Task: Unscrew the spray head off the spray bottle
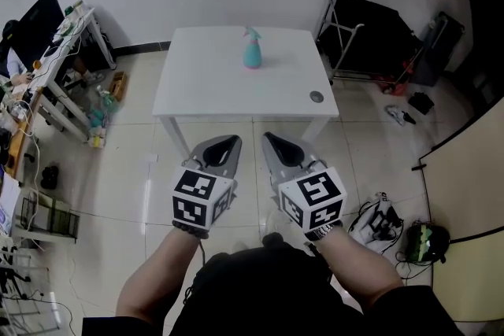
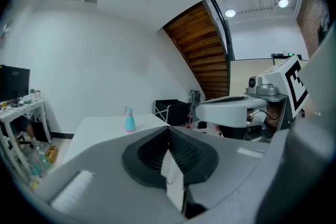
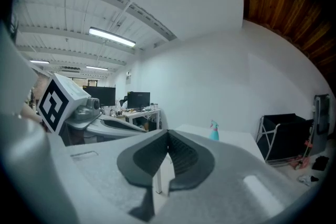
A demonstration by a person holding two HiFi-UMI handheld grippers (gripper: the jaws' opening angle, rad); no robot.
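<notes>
Head view: left gripper (image 1: pixel 224 145) and right gripper (image 1: pixel 279 145), both closed and empty, are held side by side short of the white table (image 1: pixel 205 83). The teal spray bottle (image 1: pixel 252 51) stands upright near the far edge, straight ahead and well apart from both (neither clearly nearer). Its spray head (image 1: pixel 251 33) appears to be on.

Ahead of the fingers of the left gripper (image 1: pixel 224 141) and right gripper (image 1: pixel 272 139), held side by side, lies the table (image 1: pixel 205 90), the spray bottle (image 1: pixel 252 51) standing on its far part, a desk (image 1: pixel 49 65) far left of them and a rack (image 1: pixel 364 34) far right.
</notes>
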